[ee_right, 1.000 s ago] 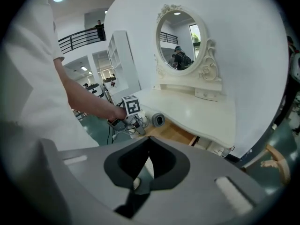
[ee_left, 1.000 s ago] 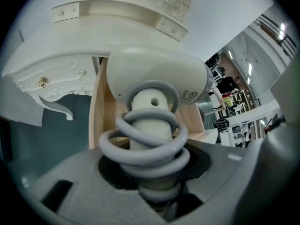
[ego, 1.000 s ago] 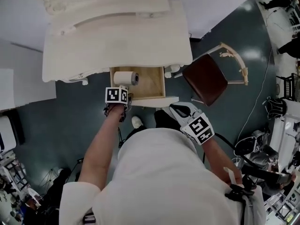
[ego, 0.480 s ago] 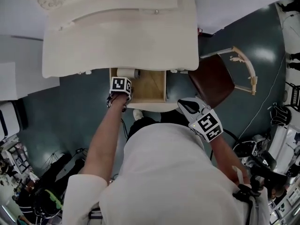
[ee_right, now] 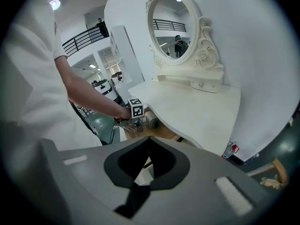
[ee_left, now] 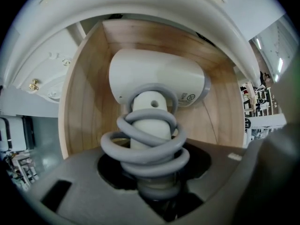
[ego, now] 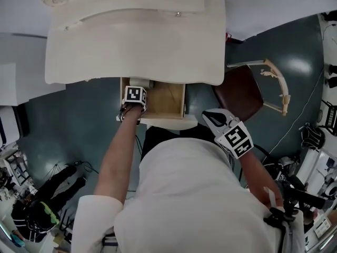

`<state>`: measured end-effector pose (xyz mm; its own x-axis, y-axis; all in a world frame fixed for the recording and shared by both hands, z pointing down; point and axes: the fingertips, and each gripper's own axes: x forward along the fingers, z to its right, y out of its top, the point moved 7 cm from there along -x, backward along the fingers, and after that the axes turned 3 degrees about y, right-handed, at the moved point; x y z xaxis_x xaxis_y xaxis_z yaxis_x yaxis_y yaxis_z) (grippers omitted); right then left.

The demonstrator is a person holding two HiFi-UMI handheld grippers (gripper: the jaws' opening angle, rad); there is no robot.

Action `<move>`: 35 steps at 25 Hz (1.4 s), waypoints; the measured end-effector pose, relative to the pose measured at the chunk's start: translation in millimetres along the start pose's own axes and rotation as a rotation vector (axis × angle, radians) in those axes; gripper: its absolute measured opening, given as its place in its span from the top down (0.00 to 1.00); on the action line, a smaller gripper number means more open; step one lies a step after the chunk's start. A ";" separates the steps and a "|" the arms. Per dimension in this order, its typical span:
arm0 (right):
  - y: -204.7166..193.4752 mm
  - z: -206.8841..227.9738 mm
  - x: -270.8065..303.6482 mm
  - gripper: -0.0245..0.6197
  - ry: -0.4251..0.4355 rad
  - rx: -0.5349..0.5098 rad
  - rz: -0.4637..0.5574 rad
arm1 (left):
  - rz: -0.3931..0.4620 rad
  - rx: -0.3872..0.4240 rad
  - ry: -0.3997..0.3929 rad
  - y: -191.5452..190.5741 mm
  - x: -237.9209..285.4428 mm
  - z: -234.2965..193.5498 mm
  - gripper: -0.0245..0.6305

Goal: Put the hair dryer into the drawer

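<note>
1. Left gripper (ee_left: pixel 157 191): it points steeply down into the open drawer (ee_left: pixel 79 107). Its 2 jaws are just beginning to open. The handle of the hair dryer (ee_left: pixel 157 81) stands between them, and the pads are against it, so the hair dryer hangs from this gripper.

2. Directly beyond the jaws, a grey cord (ee_left: pixel 145 149) is wound around the handle in several loose loops, the lowest loop touching the gripper body.

3. Beyond the cord, the white head of the hair dryer lies inside the drawer, close to the wooden floor and near the back wall. Whether it touches the wood cannot be told. A printed label sits on the head, on the right side of the handle.

4. Drawer: light wood inside, white front. Its side walls stand to either side of the left gripper, well clear of the jaws.

5. Right gripper (ego: pixel 216 119): it is off to the right of the drawer, apart from it, held in front of the person's body. Its 2 jaws are fully together with nothing between them.

6. Ahead of the right gripper, past the drawer, is the white dressing table (ego: pixel 131 46), with an oval mirror (ee_right: pixel 171 25) in a carved frame at its back.

7. Further to the right of the right gripper, a chair (ego: pixel 239 91) with a dark brown seat stands on the grey-green floor (ego: pixel 84 120).
</note>
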<state>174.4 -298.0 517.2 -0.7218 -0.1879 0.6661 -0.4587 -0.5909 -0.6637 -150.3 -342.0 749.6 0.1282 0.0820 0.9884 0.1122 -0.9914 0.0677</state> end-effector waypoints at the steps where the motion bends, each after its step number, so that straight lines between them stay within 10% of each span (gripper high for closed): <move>1: 1.3 -0.9 0.5 0.96 0.004 -0.004 0.001 | 0.002 0.000 0.003 -1.2 -1.5 -0.6 0.63; 17: 2.1 5.1 15.7 0.96 0.078 -0.038 0.001 | 0.056 0.018 -0.038 -3.8 -35.9 5.2 0.47; 35: 25.2 -114.2 75.9 0.96 0.077 -0.154 0.017 | 0.444 0.128 -0.267 -112.9 -181.2 -20.7 0.59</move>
<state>48.9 -237.6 512.2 -0.7650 -0.1328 0.6302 -0.5158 -0.4596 -0.7230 -206.7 -247.0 565.6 0.4350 -0.3026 0.8480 0.1074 -0.9177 -0.3825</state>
